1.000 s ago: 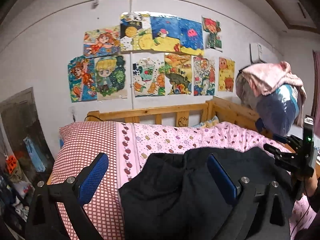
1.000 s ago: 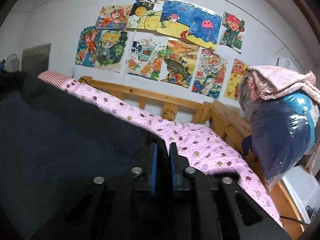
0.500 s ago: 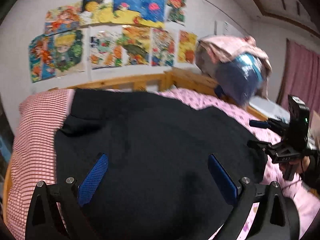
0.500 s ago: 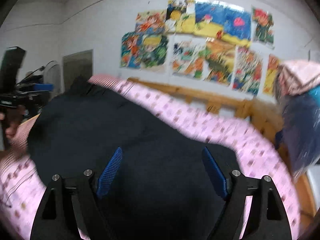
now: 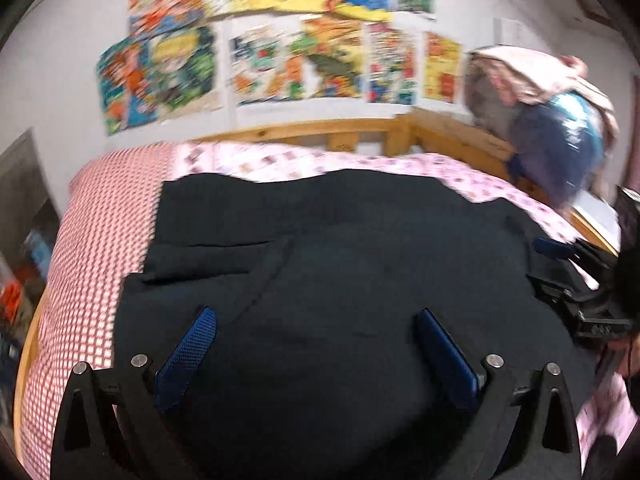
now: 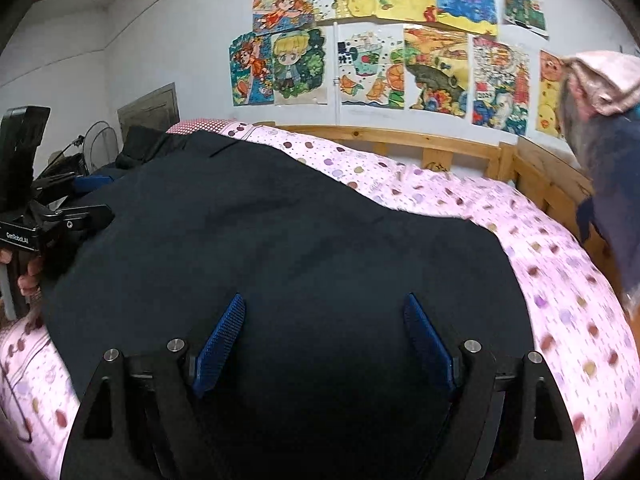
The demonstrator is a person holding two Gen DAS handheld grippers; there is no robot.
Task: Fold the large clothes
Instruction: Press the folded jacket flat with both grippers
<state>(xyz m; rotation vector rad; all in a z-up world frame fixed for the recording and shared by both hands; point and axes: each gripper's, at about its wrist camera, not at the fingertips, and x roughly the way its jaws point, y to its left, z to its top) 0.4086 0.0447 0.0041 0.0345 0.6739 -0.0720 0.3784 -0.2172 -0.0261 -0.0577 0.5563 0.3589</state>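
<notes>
A large black garment [image 5: 340, 264] lies spread on the pink bed; it also fills the middle of the right wrist view [image 6: 280, 248]. My left gripper [image 5: 316, 320] is open and empty, just above the garment's near part. My right gripper [image 6: 324, 312] is open and empty, also above the garment's near part. The right gripper shows at the right edge of the left wrist view [image 5: 576, 276]. The left gripper shows at the left edge of the right wrist view [image 6: 52, 216].
The bed has a pink dotted sheet [image 6: 540, 264] and a red checked pillow [image 5: 92, 240]. A wooden bed rail [image 6: 400, 140] runs along the wall with drawings. A bundle of bagged bedding [image 5: 552, 128] sits at the right corner.
My right gripper has opened and let the garment go. The black garment now lies spread flat over the bed. Both grippers have drawn back toward its near edge.
</notes>
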